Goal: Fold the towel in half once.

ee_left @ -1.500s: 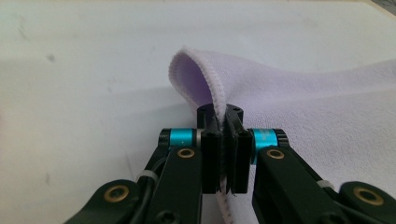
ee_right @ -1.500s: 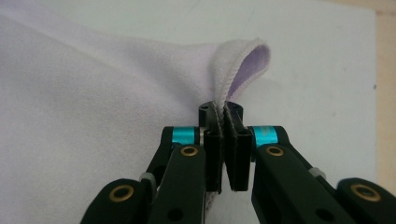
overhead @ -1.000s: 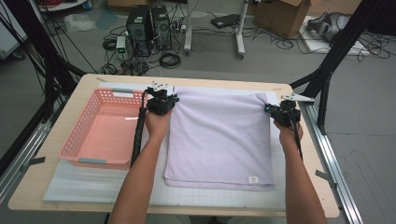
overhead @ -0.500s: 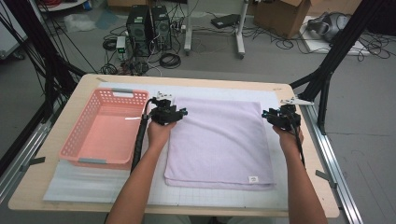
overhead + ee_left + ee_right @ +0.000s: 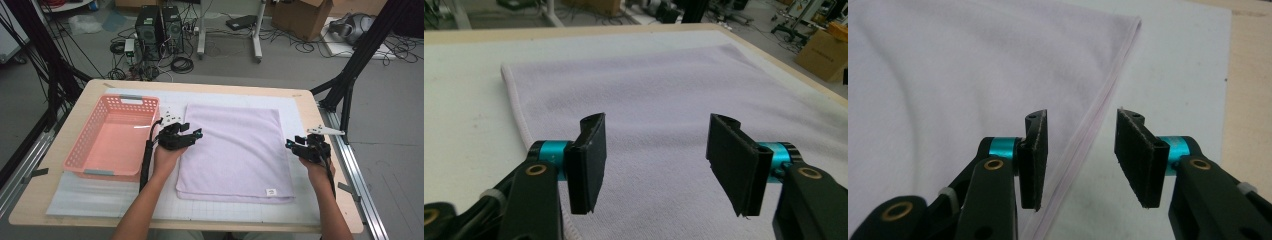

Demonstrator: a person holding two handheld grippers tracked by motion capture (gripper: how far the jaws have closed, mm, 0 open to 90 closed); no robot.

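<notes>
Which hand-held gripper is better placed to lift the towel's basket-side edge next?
Left. The left hand-held gripper hangs open over that edge of the towel, beside the basket. The right hand-held gripper sits at the far edge, so it would probably have to cross over.

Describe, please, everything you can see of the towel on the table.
The towel is pale lilac, soft-looking terry cloth, folded into a flat rectangle of stacked layers with a stitched hem. A small white label sits near its front right corner. It lies on the white mat, right of the pink basket. The left tool hangs open over its left edge, the right tool open at its right edge; neither grips it.
</notes>
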